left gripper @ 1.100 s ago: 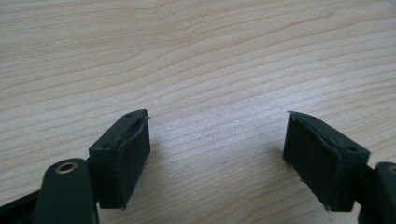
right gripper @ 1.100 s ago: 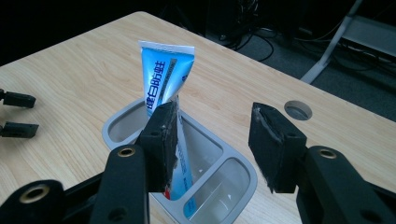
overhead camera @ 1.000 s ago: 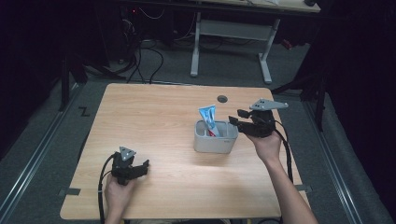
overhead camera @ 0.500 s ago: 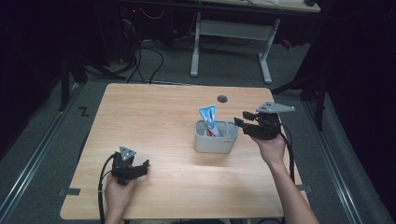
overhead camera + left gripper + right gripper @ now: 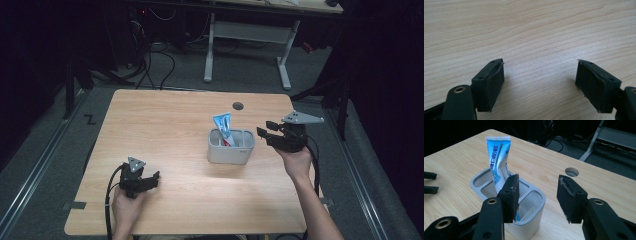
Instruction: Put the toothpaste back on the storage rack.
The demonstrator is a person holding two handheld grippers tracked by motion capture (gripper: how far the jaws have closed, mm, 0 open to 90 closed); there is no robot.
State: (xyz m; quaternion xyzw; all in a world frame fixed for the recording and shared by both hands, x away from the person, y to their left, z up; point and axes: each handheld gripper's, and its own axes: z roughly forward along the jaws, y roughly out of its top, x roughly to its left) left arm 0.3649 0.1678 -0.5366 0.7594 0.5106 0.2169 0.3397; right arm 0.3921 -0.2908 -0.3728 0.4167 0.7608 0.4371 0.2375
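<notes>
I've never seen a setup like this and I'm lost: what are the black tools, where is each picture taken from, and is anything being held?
A person sits at a wooden table, with a hand-held gripper in each hand. The high view looks down from above; the other two come from cameras riding on the tools. The left hand-held gripper rests low over bare wood, jaws apart and empty. The right hand-held gripper hovers beside a grey holder, open, gripping nothing. A blue toothpaste tube stands upright in one of the holder's compartments.

Bright lit tabletop, dark surroundings, sharp focus
</notes>
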